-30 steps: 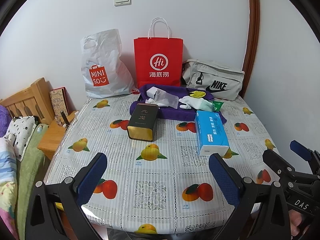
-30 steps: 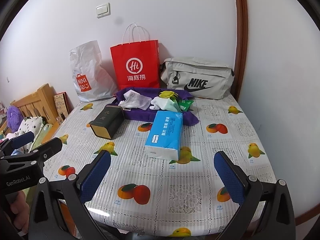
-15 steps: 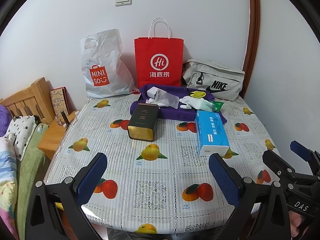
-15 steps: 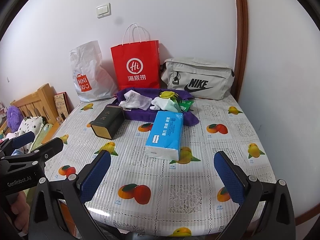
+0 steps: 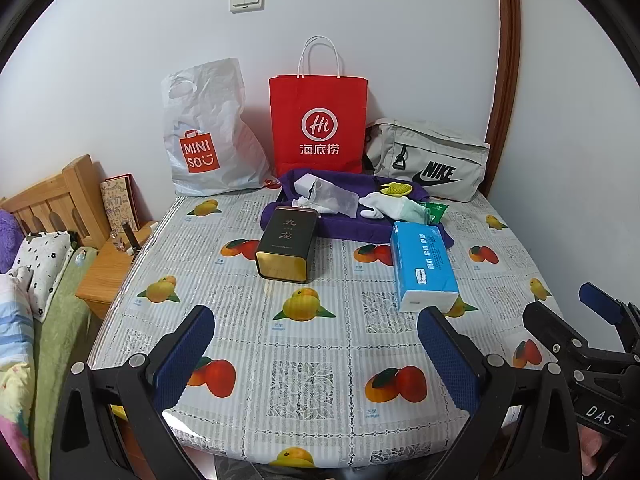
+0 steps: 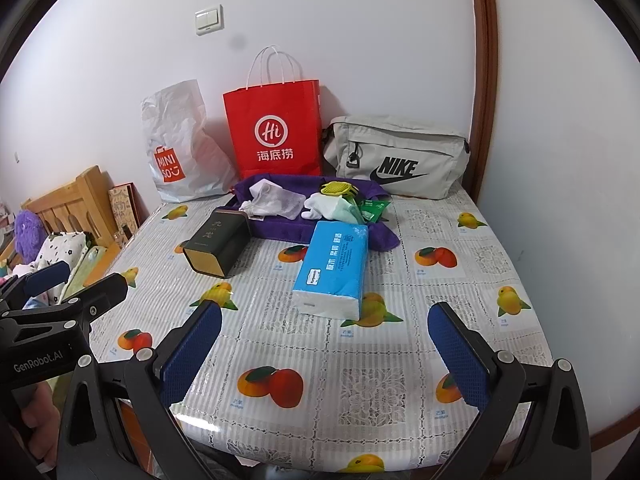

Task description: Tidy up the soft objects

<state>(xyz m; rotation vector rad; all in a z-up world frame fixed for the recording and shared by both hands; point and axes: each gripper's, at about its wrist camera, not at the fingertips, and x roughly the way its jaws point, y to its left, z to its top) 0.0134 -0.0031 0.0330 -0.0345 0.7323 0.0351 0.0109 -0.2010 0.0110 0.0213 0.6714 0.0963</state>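
Left wrist view: the left gripper (image 5: 316,354) hovers with jaws spread wide and empty at the table's (image 5: 312,376) near edge; socks (image 5: 390,205) lie far back on the purple cloth (image 5: 344,228).

Right wrist view: the right gripper (image 6: 328,350) is likewise spread and empty. Reaching for the socks (image 6: 326,205) could knock the tissue pack (image 6: 334,266) or tin (image 6: 218,242), since those 2 block the way.

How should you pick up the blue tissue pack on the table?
Grip the blue tissue pack across its two long sides, near the middle, coming down from above with the right gripper, which is open and nearer. The pack lies flat with its short end facing the gripper, and its long sides are clear except at the far end by the purple cloth.
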